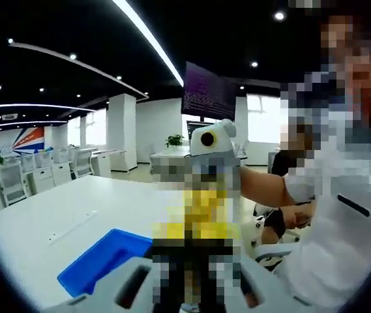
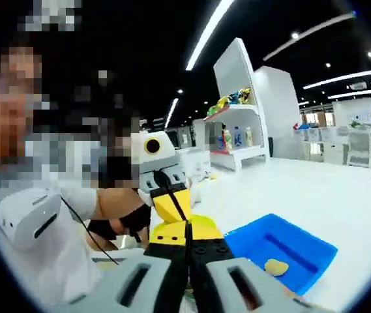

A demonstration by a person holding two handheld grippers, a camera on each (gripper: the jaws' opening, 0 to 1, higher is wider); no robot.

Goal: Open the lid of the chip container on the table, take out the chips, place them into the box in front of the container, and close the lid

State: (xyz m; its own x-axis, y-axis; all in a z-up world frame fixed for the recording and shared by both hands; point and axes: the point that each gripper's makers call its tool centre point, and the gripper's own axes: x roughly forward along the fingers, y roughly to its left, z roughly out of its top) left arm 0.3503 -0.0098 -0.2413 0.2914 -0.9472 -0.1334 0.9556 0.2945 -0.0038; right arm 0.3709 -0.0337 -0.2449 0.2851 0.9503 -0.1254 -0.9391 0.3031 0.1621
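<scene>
The chip-moving step looks underway: one chip [image 2: 277, 266] already lies in the blue box [image 2: 315, 251] on the white worktop [image 2: 341, 189], to the right of the right gripper [image 2: 188, 274], whose fingers [image 2: 169, 267] are pressed together with nothing visible between them. The left gripper [image 1: 195, 287] is mosaic-covered in its own view, so its opening and load cannot be told, and the box sits left of it. Next, I judge, comes reaching the container, which I cannot locate.

A white shelf unit [image 2: 240, 134] holds bottles and toys; white chairs [image 1: 12, 179] line distant desks.
</scene>
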